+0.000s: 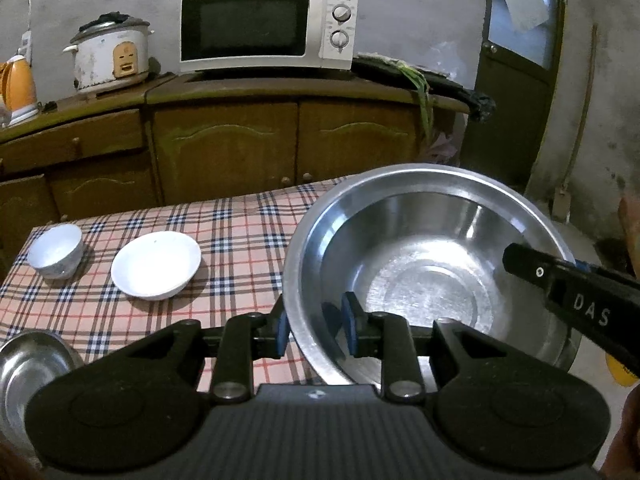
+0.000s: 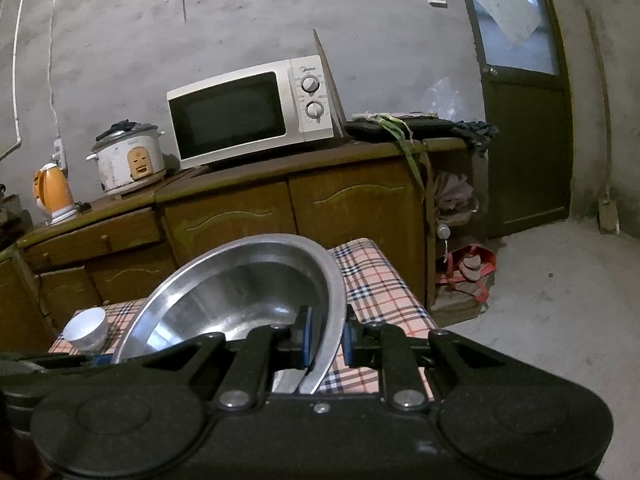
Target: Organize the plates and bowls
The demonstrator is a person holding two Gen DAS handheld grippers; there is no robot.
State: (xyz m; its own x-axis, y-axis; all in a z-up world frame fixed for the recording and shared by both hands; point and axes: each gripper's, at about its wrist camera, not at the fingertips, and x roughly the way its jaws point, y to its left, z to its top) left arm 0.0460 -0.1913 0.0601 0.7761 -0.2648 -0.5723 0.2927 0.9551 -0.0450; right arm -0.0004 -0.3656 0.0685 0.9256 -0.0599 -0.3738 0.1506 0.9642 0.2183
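Note:
A large steel basin point(image 1: 424, 264) is held by its rim between both grippers, over the right end of the plaid-covered table point(image 1: 224, 232). My left gripper point(image 1: 316, 326) is shut on the near-left rim, one blue pad inside the basin and one outside. The right gripper's finger point(image 1: 532, 270) reaches over the right rim. In the right wrist view my right gripper point(image 2: 326, 336) is shut on the rim of the basin point(image 2: 248, 280). A small white bowl point(image 1: 56, 252) and a shallow white plate point(image 1: 156, 264) sit at the table's left.
A smaller steel bowl point(image 1: 28, 364) lies at the near left edge. Behind the table stands a wooden cabinet point(image 1: 224, 148) with a microwave point(image 1: 264, 28), a rice cooker point(image 1: 110, 58) and an orange kettle point(image 1: 18, 88). A dark door point(image 2: 524, 140) and concrete floor point(image 2: 560, 300) are at the right.

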